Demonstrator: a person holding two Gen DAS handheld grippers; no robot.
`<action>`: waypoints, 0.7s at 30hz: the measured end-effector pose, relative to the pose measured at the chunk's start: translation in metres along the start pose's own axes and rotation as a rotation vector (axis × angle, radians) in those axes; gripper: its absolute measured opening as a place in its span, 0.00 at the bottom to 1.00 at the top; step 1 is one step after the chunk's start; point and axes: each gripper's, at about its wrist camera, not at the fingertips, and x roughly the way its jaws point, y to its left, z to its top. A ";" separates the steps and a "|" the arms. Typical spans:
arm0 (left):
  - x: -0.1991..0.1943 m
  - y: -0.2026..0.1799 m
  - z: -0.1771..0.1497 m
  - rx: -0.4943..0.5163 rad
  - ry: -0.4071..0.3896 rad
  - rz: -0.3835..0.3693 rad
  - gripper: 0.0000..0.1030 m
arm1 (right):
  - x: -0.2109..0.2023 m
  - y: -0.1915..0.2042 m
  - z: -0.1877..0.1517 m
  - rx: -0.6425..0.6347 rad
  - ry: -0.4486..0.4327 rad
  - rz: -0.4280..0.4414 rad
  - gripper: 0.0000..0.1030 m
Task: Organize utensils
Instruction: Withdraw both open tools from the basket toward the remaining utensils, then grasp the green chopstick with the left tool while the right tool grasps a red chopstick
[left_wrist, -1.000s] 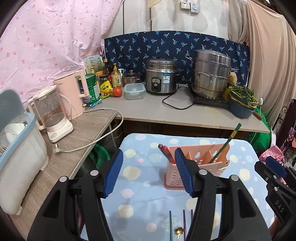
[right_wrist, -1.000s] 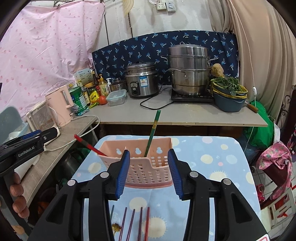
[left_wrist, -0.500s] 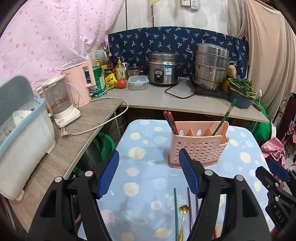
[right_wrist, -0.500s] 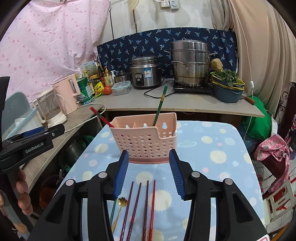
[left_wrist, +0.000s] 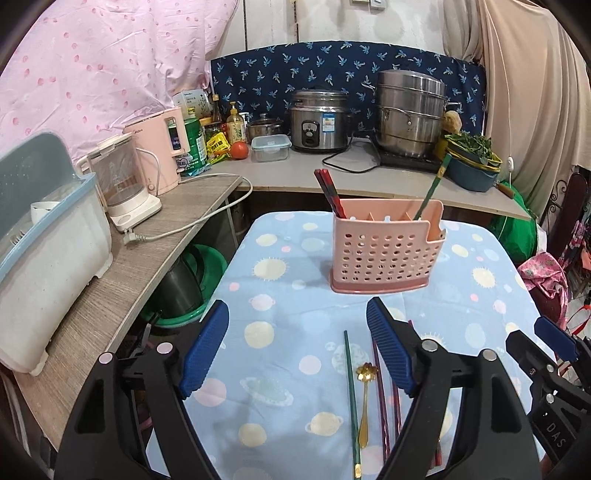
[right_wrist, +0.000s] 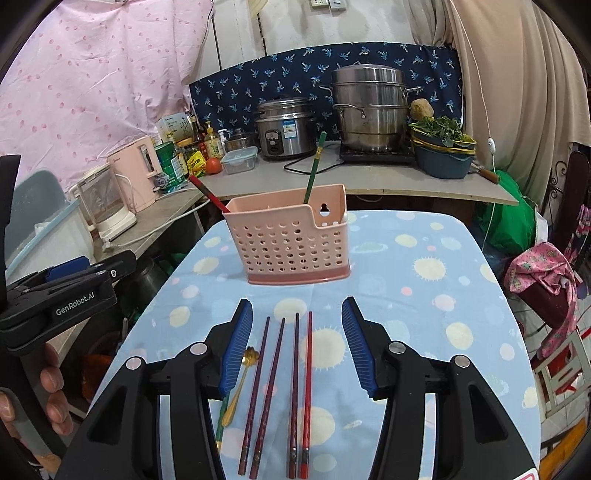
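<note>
A pink perforated utensil holder (left_wrist: 386, 247) (right_wrist: 291, 236) stands on the blue dotted tablecloth (left_wrist: 280, 295) (right_wrist: 406, 266). It holds red chopsticks (left_wrist: 330, 192) (right_wrist: 207, 192) on its left and one green chopstick (left_wrist: 432, 188) (right_wrist: 313, 168) on its right. On the cloth lie a green chopstick (left_wrist: 351, 384), a gold spoon (left_wrist: 365, 398) (right_wrist: 240, 380) and several dark red chopsticks (right_wrist: 280, 384). My left gripper (left_wrist: 297, 347) is open and empty above the cloth. My right gripper (right_wrist: 297, 343) is open and empty, its fingers either side of the lying chopsticks.
A wooden counter on the left carries a dish rack (left_wrist: 40, 251), a glass kettle (left_wrist: 122, 184) and a pink kettle (left_wrist: 160, 147). The back counter holds a rice cooker (left_wrist: 319, 120), a steel steamer pot (left_wrist: 410, 110) and bowls of greens (left_wrist: 471, 162). A green basin (left_wrist: 199, 273) sits under the counter.
Both grippers have pulled back from the holder toward the table's near edge. The holder now looks farther off and the lying chopsticks and spoon have come into fuller view.
</note>
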 end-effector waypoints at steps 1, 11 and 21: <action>-0.001 -0.001 -0.002 0.002 0.002 -0.001 0.71 | -0.001 -0.001 -0.002 0.004 0.003 0.000 0.48; -0.003 -0.005 -0.019 0.006 0.021 -0.002 0.75 | -0.004 -0.009 -0.019 0.026 0.030 -0.003 0.48; 0.001 -0.002 -0.040 0.002 0.062 -0.007 0.78 | -0.002 -0.007 -0.042 0.006 0.064 -0.018 0.48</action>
